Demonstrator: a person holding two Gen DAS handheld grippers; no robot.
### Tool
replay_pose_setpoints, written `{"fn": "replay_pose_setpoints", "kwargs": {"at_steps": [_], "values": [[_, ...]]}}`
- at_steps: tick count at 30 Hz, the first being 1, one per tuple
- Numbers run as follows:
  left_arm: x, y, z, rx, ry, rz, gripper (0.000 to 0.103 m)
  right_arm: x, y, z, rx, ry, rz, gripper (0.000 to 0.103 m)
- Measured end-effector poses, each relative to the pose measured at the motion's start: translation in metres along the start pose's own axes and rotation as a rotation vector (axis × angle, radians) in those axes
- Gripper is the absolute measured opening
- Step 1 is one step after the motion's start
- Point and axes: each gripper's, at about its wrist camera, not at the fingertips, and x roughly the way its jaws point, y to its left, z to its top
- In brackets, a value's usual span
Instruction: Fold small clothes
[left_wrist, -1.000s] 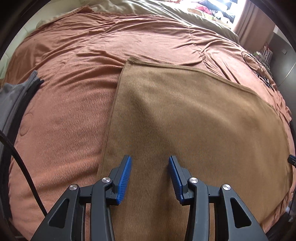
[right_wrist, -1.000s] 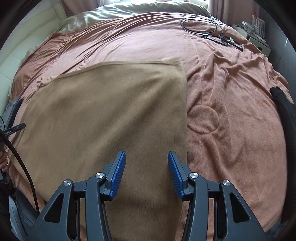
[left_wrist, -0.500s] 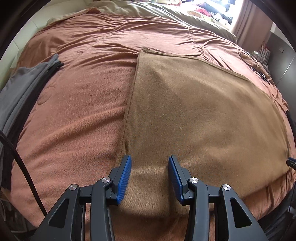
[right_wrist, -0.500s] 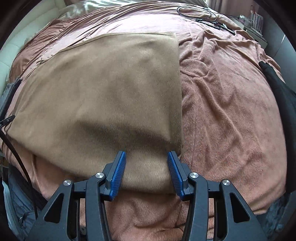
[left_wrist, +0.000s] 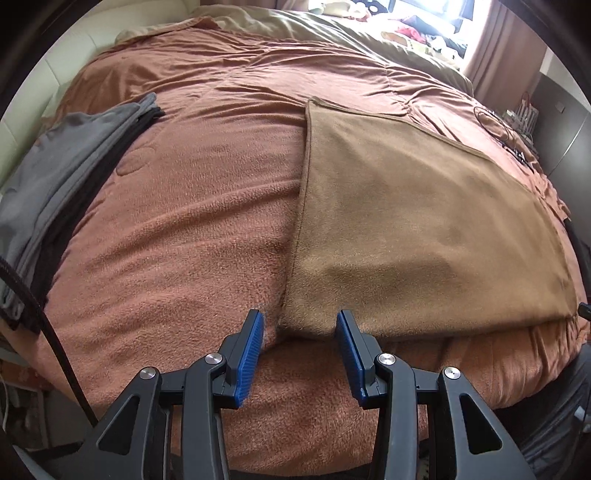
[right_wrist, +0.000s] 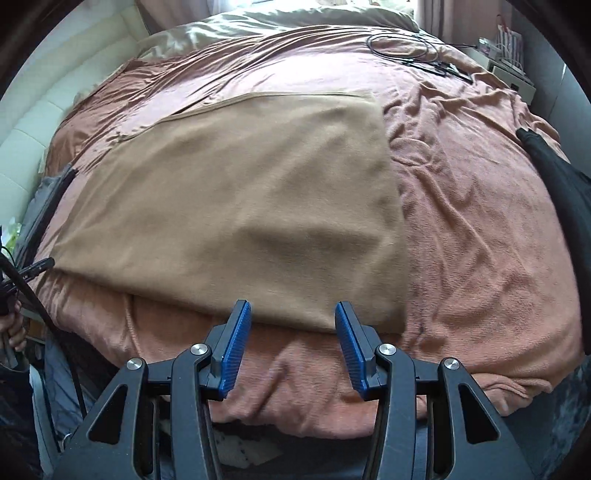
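Bed (left_wrist: 192, 229) with rust-coloured cover; tan cloth (left_wrist: 413, 221) lies flat on it, near edge toward the viewer. To start the fold cleanly, each near corner should probably be pinched at the hem, both lifted together. Left gripper (left_wrist: 299, 345) pitches steeply down, fingers (left_wrist: 251, 354) part-open and empty, straddling the near left corner. Right gripper (right_wrist: 291, 339) likewise, fingers (right_wrist: 349, 345) part-open at the near right edge, holding nothing.

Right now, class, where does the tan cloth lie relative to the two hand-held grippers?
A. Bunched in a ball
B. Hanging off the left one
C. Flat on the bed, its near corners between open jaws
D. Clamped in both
C: the tan cloth lies flat on the bedspread, and the left hand-held gripper and right hand-held gripper stand open at its near edge.
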Motion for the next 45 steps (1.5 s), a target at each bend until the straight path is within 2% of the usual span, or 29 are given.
{"fn": "replay_pose_setpoints", "kwargs": {"at_steps": [2,7,9,15,25,28,34,45], "values": [[-0.004,0.008,-0.002,-0.022,-0.006,-0.009,0.044,0.005,0.011,0.001,-0.015,-0.003,0.012,0.045],[-0.016,0.021,-0.006,-0.073,-0.034,-0.048,0.044,0.022,0.051,0.006,-0.056,-0.003,0.055,0.034],[-0.018,0.024,-0.006,-0.088,-0.039,-0.076,0.044,0.031,0.065,0.009,-0.079,-0.001,0.070,0.027],[-0.018,0.028,-0.006,-0.115,-0.037,-0.167,0.044,0.061,0.081,0.027,-0.091,-0.009,0.099,0.016],[-0.002,0.037,-0.005,-0.225,-0.002,-0.262,0.047,0.089,0.088,0.012,-0.086,0.043,0.130,0.013],[0.002,0.040,-0.001,-0.252,0.003,-0.265,0.047,0.085,0.084,0.014,-0.068,0.052,0.147,0.013],[0.001,0.038,0.004,-0.282,0.013,-0.282,0.047,0.077,0.097,0.031,-0.084,0.011,0.177,0.013],[0.010,0.042,-0.003,-0.379,0.056,-0.319,0.047,0.108,0.125,0.032,-0.132,0.040,0.223,0.013]]}}
